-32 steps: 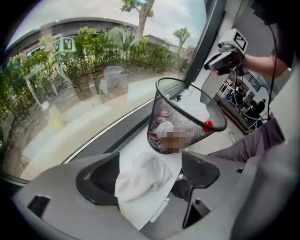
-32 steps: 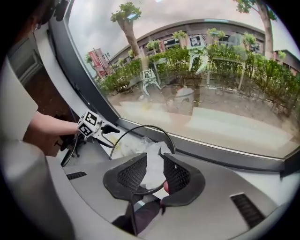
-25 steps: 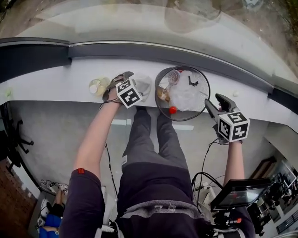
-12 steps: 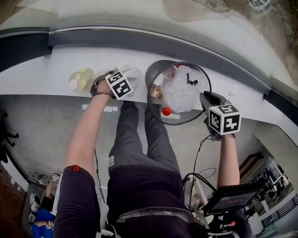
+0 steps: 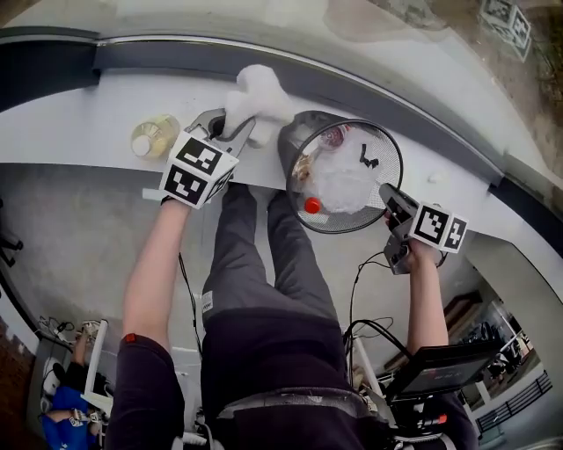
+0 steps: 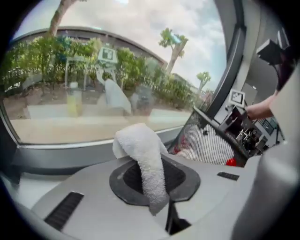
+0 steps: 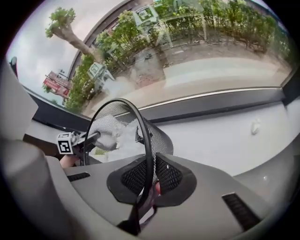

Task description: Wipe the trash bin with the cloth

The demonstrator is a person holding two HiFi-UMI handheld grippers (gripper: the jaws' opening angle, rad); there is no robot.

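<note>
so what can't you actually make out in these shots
- trash bin floor: head view, crumpled plastic covers it.
- bin underside: every view, its own wall hides it.
- bottle: head view, too small to read any label.
- cloth: right gripper view, small and blurred beyond the bin.

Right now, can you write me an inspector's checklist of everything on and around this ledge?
Surface: white ledge under the window; no spills seen.
Job's things: white cloth gripped at one end; black mesh trash bin holding clear plastic and a red cap.
Clutter: yellowish bottle on the ledge, left of the cloth.
Grippers: left gripper jaws have just been closing, cloth pinched between them; right gripper jaws have just been closing, clamped on the bin's rim.
Cables: black cable hanging from the right gripper.
Surroundings: window with trees outside; a screen low on the right.
</note>
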